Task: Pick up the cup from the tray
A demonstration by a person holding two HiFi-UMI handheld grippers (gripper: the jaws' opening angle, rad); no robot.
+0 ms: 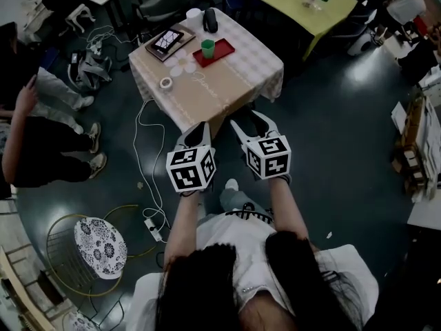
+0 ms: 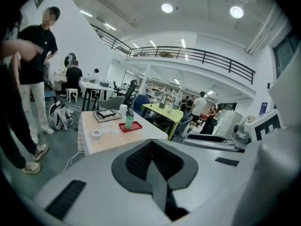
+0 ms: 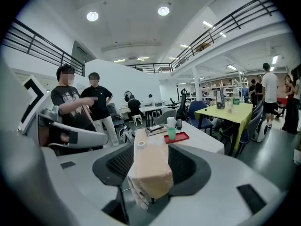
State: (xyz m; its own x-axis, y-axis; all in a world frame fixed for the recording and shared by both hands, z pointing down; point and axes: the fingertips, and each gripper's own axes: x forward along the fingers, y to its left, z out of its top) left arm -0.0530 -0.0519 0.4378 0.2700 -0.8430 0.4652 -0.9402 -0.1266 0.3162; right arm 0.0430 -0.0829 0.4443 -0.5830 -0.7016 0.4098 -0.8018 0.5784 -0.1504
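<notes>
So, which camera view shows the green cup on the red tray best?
The head view: it looks down on the green cup, standing at one end of the red tray. The left gripper view shows the cup side-on, small and distant; the right gripper view shows the cup likewise.

Light source: round ceiling lamps (image 2: 167, 7) and strip lights, bright white overhead.
Head view: dimmer; the dark floor (image 1: 331, 136) carries a pale glare patch at upper right.
Tabletop (image 1: 227, 81): evenly lit, pale.
Edges: strong fisheye bend, black corners in both gripper views.
Focus: right gripper (image 3: 150, 159) close up, slightly soft; background sharper.
</notes>
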